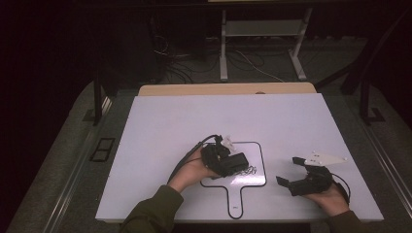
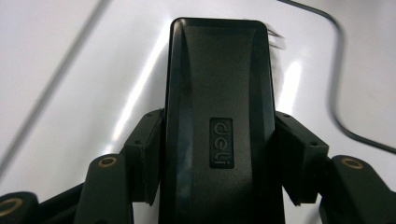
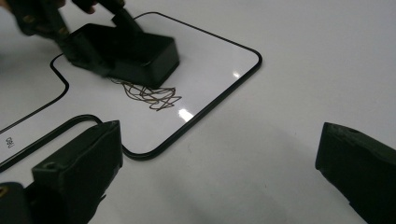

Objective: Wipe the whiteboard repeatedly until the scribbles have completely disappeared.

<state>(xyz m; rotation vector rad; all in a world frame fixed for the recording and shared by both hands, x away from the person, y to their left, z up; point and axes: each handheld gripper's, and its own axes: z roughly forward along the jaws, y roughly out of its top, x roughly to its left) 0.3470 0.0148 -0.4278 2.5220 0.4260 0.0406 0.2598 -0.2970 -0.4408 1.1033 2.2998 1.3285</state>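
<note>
Whiteboard eraser held in left tongs, over scribble

Right tongs [image 3: 219,163] stand wide open, empty, near the counter [image 1: 160,116] edge. Beyond, left tongs [image 2: 215,154] clamp the black rectangular plastic eraser [image 2: 217,93] by its long sides: rigid, light, smooth; brown scribble [image 3: 149,95] lies just ahead on the black-bordered paddle-shaped whiteboard [image 3: 219,51].

Matt black plastic on a glossy white board

The eraser [image 2: 217,126] has a matt, finely grained black plastic shell with an embossed logo plate, clamped between the matt black plastic jaws of the left gripper [image 1: 232,162] (brass-coloured metal inserts show at their joints). The small whiteboard [image 3: 205,88] is smooth and glossy, throwing bright glints, with a thin black rim. The table [image 1: 160,121] is smooth matt white, its far edge pale wood.
</note>
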